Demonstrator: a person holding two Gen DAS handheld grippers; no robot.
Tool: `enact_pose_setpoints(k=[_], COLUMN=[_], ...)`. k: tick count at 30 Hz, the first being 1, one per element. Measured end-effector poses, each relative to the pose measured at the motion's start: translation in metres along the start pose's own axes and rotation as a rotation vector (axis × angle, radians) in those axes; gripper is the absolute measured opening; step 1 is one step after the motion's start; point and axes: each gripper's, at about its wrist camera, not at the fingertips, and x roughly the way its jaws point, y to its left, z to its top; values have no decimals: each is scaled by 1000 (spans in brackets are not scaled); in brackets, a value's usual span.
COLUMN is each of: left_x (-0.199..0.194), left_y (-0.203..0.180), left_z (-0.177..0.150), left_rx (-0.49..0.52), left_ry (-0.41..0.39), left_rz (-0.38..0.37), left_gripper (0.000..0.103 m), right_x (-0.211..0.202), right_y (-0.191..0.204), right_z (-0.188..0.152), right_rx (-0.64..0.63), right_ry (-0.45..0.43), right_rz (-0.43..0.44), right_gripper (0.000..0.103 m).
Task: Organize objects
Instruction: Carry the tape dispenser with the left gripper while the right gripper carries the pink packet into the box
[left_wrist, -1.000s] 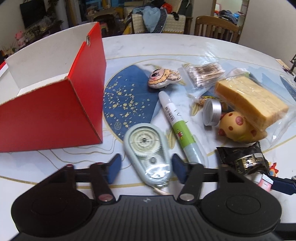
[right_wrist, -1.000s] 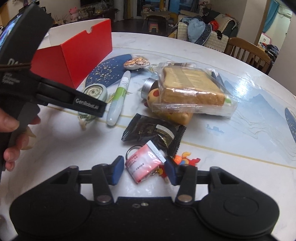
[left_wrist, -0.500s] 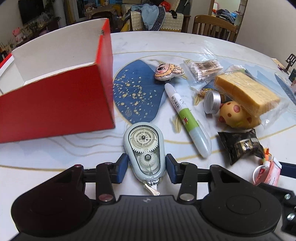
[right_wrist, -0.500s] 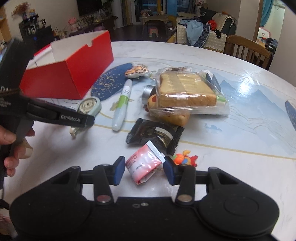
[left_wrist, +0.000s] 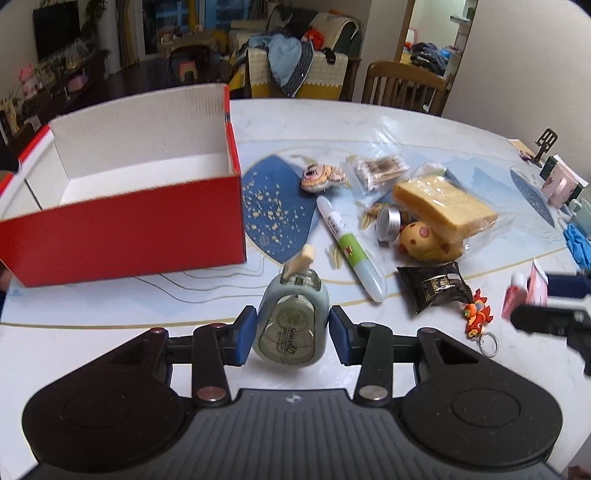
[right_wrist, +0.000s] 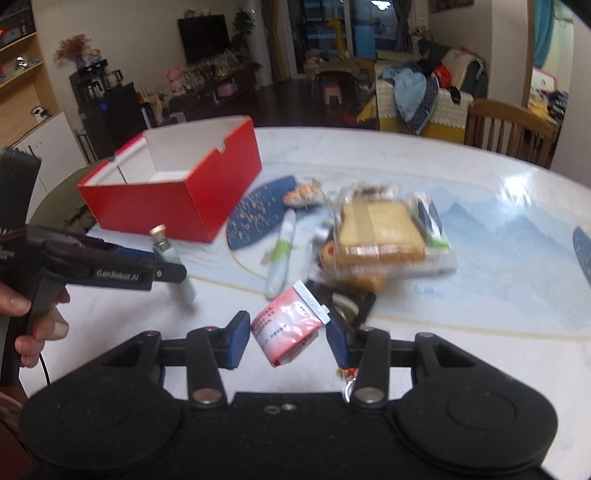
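Note:
My left gripper (left_wrist: 293, 334) is shut on a pale green correction tape dispenser (left_wrist: 291, 325) and holds it tilted up above the table, in front of the open red box (left_wrist: 125, 221). It also shows in the right wrist view (right_wrist: 173, 269). My right gripper (right_wrist: 288, 338) is shut on a pink and white packet (right_wrist: 290, 325), lifted off the table; the packet also shows at the right of the left wrist view (left_wrist: 524, 293). The red box (right_wrist: 177, 192) looks empty inside.
On the marble table (left_wrist: 110, 314) lie a green and white marker (left_wrist: 351, 247), bagged bread (left_wrist: 443, 206), a yellow spotted toy (left_wrist: 424, 236), a silver tin (left_wrist: 388, 221), a black snack packet (left_wrist: 436, 288), an orange keychain (left_wrist: 478, 314), cotton swabs (left_wrist: 380, 168) and a shell-like toy (left_wrist: 321, 177).
My left gripper closed on the tape dispenser and lifted it, tipping it upright. My right gripper closed on the pink packet and raised it off the table, leaving the keychain behind.

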Motion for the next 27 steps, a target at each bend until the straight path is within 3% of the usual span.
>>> enact_pose_setpoints(k=[14, 27], left_x=[-43, -61], left_y=[31, 101], left_z=[22, 74], left_rx=[-28, 9], left_ry=[-100, -118], left_rz=[-27, 2], left_gripper=[41, 41], right_x=[8, 65], right_y=[39, 99], right_z=[72, 142], right_rx=[-144, -280], right_ry=[-64, -82], right_rz=[56, 84], right_gripper=[44, 44])
